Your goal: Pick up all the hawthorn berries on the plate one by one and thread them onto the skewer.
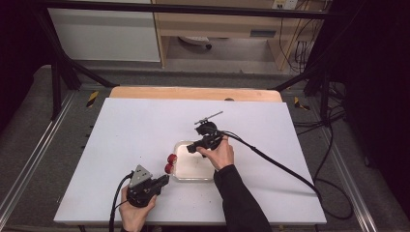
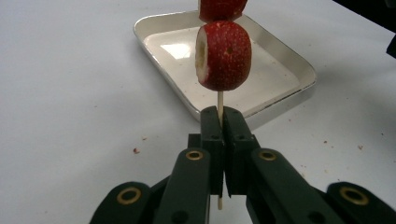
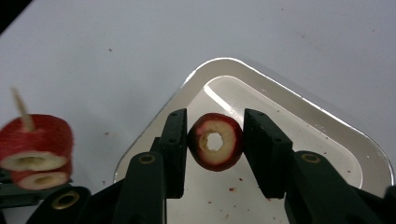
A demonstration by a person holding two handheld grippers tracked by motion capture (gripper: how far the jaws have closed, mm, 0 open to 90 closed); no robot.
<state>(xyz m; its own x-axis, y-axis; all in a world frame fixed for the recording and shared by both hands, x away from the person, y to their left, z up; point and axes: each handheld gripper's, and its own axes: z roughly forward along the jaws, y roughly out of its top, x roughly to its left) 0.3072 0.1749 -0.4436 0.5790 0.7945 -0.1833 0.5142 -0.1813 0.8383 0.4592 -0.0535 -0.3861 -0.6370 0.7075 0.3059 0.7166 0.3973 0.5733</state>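
My left gripper (image 2: 223,116) is shut on a thin wooden skewer (image 2: 219,100) that points up and away from it. Two red strawberry slices (image 2: 223,56) are threaded on the skewer, one above the other, beside the left rim of a shallow white tray (image 1: 193,166). In the high view the left gripper (image 1: 166,180) sits near the table's front edge, just left of the tray. My right gripper (image 3: 215,115) hangs over the tray (image 3: 303,121), shut on a single strawberry slice (image 3: 215,141) with a hole through its pale centre. The loaded skewer (image 3: 37,144) shows at that view's left edge.
The white table top (image 1: 125,130) spreads wide to the left and behind the tray, with a wooden strip (image 1: 193,93) along its far edge. The right gripper's black cable (image 1: 275,162) trails over the table to the right. Small red crumbs (image 2: 136,150) dot the surface.
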